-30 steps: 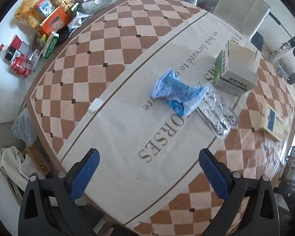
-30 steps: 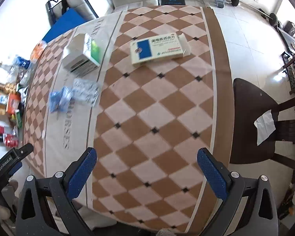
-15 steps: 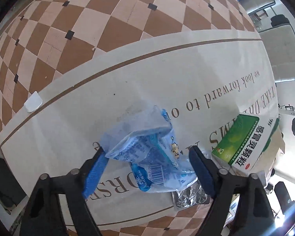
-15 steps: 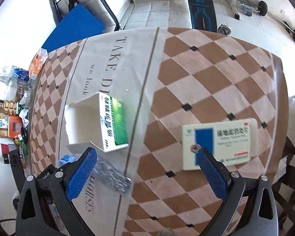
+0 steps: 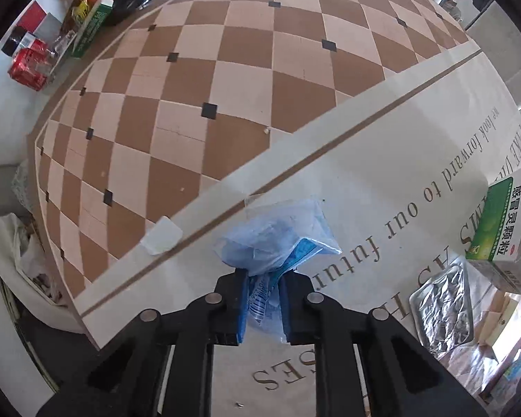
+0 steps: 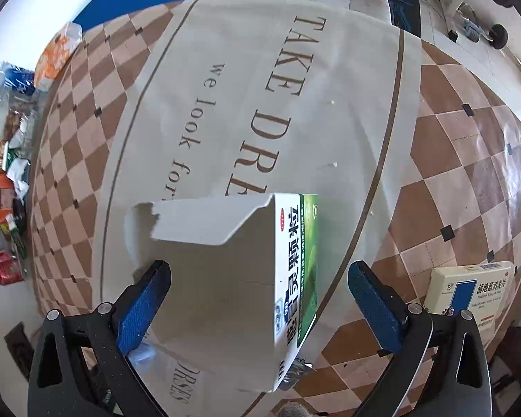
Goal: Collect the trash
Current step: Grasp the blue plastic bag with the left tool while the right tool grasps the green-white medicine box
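the crumpled pale-blue plastic wrapper (image 5: 278, 239), printed with a barcode, is pinched in the left gripper (image 5: 263, 304) above the worktop (image 5: 347, 180). right gripper (image 6: 258, 300) fingers stand apart, straddling the torn green-and-white box (image 6: 260, 264).

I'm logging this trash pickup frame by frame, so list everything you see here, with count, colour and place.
blue plastic wrapper: 1, light blue, crumpled, pinched in the left gripper over the cream band
green medicine box: 1, green and white, torn open, between the right gripper's open fingers
foil blister pack: 1, silver, on the cloth beside the green box
blue-and-cream medicine box: 1, on the checks right of the right gripper
small white scrap: 1, at the cream band's edge
tablecloth: 1, brown-and-tan checks with lettered cream band
clutter of packets and cans: several, mixed colours, far table edge
left gripper: black, blue pads, shut
right gripper: black, blue pads, open
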Demonstrator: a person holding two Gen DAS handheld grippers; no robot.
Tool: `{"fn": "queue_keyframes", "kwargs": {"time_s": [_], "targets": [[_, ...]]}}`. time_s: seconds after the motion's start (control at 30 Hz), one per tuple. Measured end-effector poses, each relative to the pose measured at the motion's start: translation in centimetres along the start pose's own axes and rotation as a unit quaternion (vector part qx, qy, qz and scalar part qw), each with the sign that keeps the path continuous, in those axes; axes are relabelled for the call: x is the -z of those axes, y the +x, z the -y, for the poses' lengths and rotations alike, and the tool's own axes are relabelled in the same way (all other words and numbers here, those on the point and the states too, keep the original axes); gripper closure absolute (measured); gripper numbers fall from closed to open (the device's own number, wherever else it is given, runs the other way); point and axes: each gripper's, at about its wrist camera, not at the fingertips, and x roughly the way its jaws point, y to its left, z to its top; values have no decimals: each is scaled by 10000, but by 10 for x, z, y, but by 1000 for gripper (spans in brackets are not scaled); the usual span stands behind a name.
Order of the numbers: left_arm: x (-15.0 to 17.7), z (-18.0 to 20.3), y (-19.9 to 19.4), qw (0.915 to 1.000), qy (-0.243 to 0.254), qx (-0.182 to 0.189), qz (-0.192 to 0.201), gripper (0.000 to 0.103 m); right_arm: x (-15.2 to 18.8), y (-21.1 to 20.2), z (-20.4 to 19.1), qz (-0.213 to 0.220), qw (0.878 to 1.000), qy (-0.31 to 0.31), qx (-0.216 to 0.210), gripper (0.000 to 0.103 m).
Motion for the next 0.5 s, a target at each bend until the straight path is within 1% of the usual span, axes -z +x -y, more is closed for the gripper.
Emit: {"fn": "queue_keyframes", "kwargs": {"time_s": [0.03,0.07,0.1,0.17,0.2,0.27,0.3,0.33,0.37,0.4,0.43,0.5], "targets": [[2,-3,-4,9999,68,-64,86,92,1,2,-2,16,10000,-43,71,16],[4,-6,-8,9998,110,-90,152,92,3,5,-2,22,9998,-68,176,40],[7,-9,-13,9997,139,-81,206,92,5,6,-1,33,9997,-61,235,48],[14,-13,-22,9992,205,-94,336,92,10,3,6,136,9998,33,123,68],[19,-16,-28,9989,238,-85,406,92,13,-1,9,197,9997,82,87,72],[29,-18,-37,9982,307,-52,506,93,19,-12,17,367,9992,170,-55,89],[36,-22,-43,9978,346,-23,562,93,23,-17,20,424,9988,198,-111,91],[37,-17,-46,9975,381,13,599,93,26,-23,24,488,9984,234,-192,96],[34,-7,-47,9972,412,40,615,93,31,-29,26,532,9980,231,-237,98],[40,-11,-50,9970,424,64,637,93,34,-35,28,569,9978,222,-261,98],[32,5,-51,9969,439,77,644,93,38,-39,29,615,9974,213,-322,100],[31,9,-56,9966,446,86,693,93,45,-44,30,633,9970,227,-378,102]]}}
